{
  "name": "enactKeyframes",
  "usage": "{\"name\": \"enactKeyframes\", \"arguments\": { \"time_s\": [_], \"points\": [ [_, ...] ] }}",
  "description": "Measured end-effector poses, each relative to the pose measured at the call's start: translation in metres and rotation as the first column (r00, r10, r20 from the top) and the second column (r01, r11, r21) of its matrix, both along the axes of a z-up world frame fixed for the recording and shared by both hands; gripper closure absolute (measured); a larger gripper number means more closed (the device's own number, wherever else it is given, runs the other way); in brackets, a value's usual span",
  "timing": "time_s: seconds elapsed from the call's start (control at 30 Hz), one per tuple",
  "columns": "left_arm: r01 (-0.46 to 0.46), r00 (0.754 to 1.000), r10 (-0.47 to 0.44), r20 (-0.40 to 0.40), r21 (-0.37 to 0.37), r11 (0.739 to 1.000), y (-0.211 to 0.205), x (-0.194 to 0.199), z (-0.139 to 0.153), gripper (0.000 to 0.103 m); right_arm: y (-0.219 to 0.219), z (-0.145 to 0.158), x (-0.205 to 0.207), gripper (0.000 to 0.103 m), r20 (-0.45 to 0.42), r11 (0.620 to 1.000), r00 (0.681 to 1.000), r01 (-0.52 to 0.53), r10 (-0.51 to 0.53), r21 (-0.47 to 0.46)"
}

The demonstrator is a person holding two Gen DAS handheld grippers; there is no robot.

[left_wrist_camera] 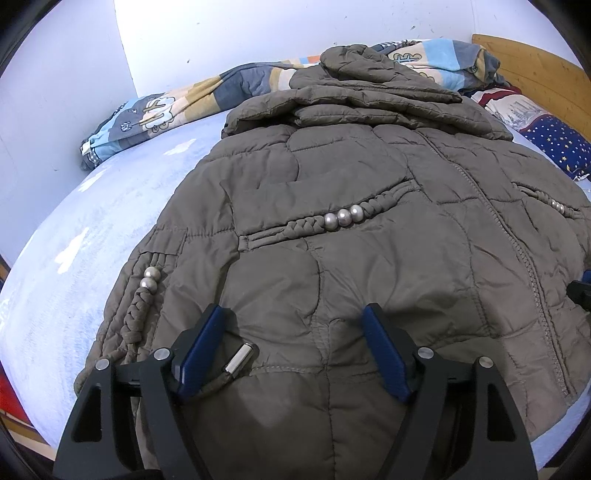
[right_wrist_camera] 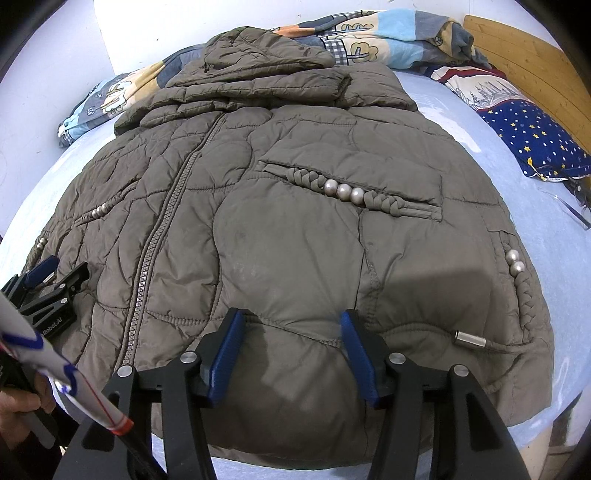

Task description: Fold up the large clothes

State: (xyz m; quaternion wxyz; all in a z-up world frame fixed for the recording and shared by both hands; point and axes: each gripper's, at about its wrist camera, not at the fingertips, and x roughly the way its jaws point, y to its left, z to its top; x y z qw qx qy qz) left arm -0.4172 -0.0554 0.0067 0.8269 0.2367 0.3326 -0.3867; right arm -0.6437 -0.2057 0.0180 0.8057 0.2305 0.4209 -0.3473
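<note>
Behind jacket [right_wrist_camera: 295,221]: duvet [right_wrist_camera: 388,29], pillow [right_wrist_camera: 535,136].

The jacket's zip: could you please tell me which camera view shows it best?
The right wrist view: the zip runs nearly unbroken from collar to hem, left of centre on the jacket. The left wrist view shows it toward the right edge, more stretched by the lens.

A pale blue bed [left_wrist_camera: 110,206] carries a crumpled patchwork quilt [left_wrist_camera: 192,99] against the white wall [left_wrist_camera: 66,74], a star-printed navy pillow [right_wrist_camera: 532,136] lying beside the wooden headboard [right_wrist_camera: 535,59].
</note>
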Motion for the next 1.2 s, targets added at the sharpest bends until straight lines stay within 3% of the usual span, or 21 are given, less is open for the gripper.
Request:
{"name": "enactKeyframes", "arguments": {
  "time_s": [0.17, 0.3, 0.4, 0.6, 0.73, 0.93, 1.1, 1.2],
  "points": [
    [0.002, 0.999, -0.002, -0.043, 0.005, 1.0, -0.001, 0.004, 0.006, 0.026, 0.0, 0.0, 0.0, 0.041, 0.0, 1.0, 1.0, 0.002, -0.002, 0.001],
    [-0.02, 0.995, 0.015, -0.094, -0.053, 0.998, 0.004, 0.015, 0.021, 0.026, -0.001, 0.0, 0.0, 0.04, 0.004, 1.0, 1.0, 0.006, -0.006, 0.011],
    [-0.048, 0.997, 0.042, -0.069, -0.093, 0.994, 0.009, 0.023, 0.036, 0.026, -0.004, 0.007, -0.002, 0.04, 0.026, 1.0, 1.0, 0.006, -0.006, 0.028],
    [-0.072, 0.994, 0.061, -0.086, -0.133, 0.988, 0.008, 0.041, 0.06, 0.026, -0.015, 0.04, -0.014, 0.04, 0.165, 1.0, 0.986, 0.025, -0.023, -0.01],
    [-0.066, 0.997, 0.061, -0.046, -0.13, 0.989, 0.004, 0.051, 0.072, 0.026, -0.026, 0.053, -0.012, 0.04, 0.186, 0.999, 0.982, 0.043, -0.036, -0.034],
    [0.012, 1.0, -0.012, 0.002, -0.084, 0.996, -0.021, 0.072, 0.084, 0.026, -0.045, 0.064, 0.01, 0.04, 0.223, 1.0, 0.975, 0.013, -0.01, -0.011],
    [0.053, 0.995, -0.061, -0.085, -0.093, 0.994, -0.048, 0.09, 0.078, 0.026, -0.072, 0.082, 0.045, 0.04, 0.261, 1.0, 0.965, -0.001, -0.005, 0.02],
    [0.056, 0.981, -0.076, -0.18, -0.112, 0.992, -0.059, 0.099, 0.071, 0.026, -0.092, 0.1, 0.087, 0.04, 0.229, 1.0, 0.973, -0.014, 0.019, -0.024]
  ]
}}
